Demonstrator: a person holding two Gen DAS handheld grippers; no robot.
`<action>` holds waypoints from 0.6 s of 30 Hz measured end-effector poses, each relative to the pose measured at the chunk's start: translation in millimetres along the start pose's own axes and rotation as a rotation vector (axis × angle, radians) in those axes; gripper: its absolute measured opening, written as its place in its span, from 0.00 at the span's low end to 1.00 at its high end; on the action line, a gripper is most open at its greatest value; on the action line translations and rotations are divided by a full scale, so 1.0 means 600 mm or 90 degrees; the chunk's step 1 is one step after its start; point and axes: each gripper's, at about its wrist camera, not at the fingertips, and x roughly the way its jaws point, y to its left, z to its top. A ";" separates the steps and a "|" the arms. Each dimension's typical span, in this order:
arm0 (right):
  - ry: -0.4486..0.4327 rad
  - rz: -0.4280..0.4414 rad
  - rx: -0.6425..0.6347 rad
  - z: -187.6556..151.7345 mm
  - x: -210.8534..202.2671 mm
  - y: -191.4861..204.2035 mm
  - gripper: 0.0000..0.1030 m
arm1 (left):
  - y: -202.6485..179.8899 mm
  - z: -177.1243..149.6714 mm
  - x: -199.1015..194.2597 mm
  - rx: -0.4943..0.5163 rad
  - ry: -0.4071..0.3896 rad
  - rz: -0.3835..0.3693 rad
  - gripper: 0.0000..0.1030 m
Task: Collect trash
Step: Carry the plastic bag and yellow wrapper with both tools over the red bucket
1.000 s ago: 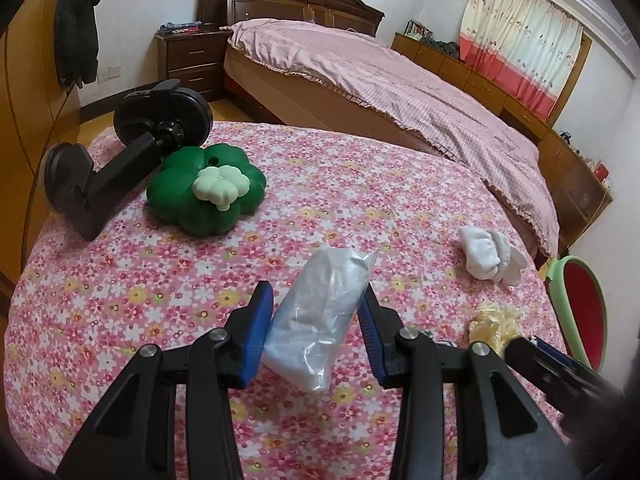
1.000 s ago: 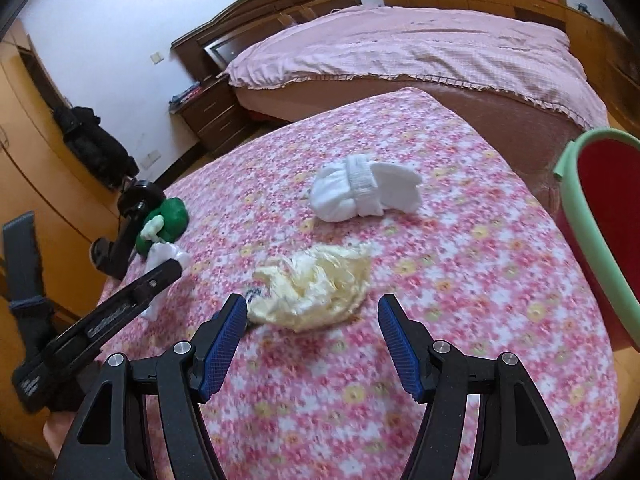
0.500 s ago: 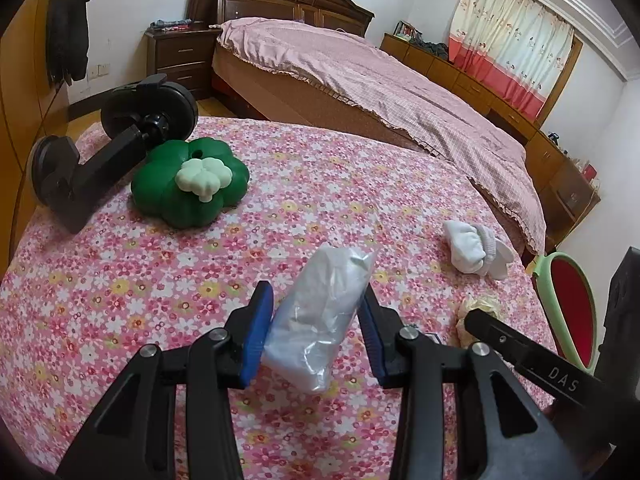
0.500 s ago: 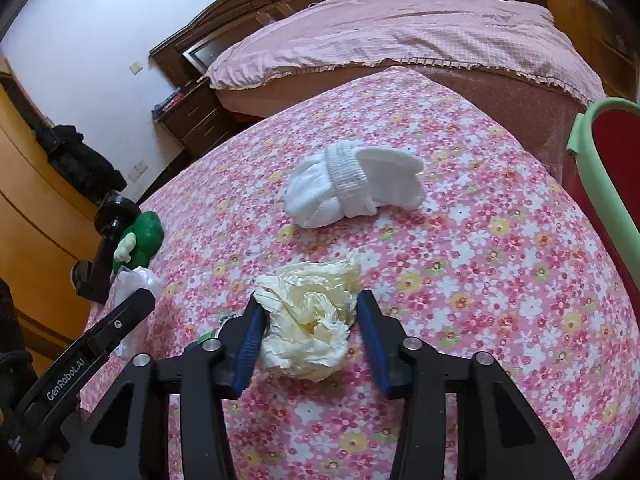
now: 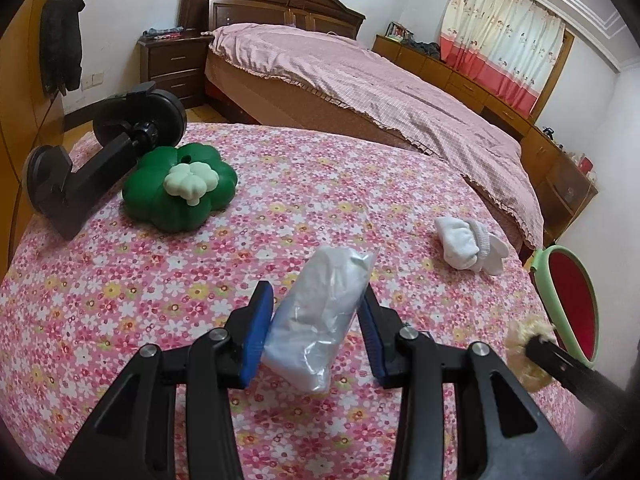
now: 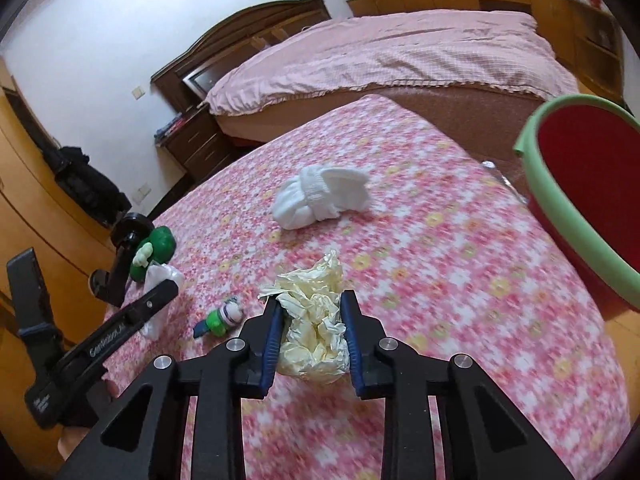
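You have two grippers. There is one plastic bag [image 5: 320, 316], one yellow paper wad [image 6: 314, 336], one white sock [image 6: 320, 196], one red tub [image 6: 592, 196] with a green rim, one green flower toy [image 5: 180, 188], one black stand [image 5: 100, 160] and one little green and white bottle [image 6: 222, 318]. All but the tub lie on the one flowery cloth [image 5: 280, 184].

The bag sits right between the blue pads of your left gripper [image 5: 316, 328]. It sticks out past the tips toward 12 o'clock. The wad sits right between the pads of your right gripper [image 6: 310, 330], and its top pokes out toward 12 o'clock too. From the right gripper, the sock is at 12 o'clock, well apart. The tub is at 2 o'clock, past the edge of the cloth. The little bottle is just beside the right gripper at 9 o'clock.

Your left gripper is partly closed and clamps the bag on both sides. The jaws of your right gripper have just been closing. Now they stand narrow and squeeze the wad from both sides.
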 end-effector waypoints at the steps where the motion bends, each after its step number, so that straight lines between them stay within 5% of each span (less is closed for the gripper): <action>1: -0.003 -0.001 0.004 -0.003 -0.006 -0.003 0.28 | -0.001 0.000 -0.001 0.002 -0.002 -0.001 0.42; 18: -0.102 -0.040 0.070 -0.028 -0.147 -0.103 0.28 | -0.059 0.003 -0.047 0.080 -0.045 0.003 0.42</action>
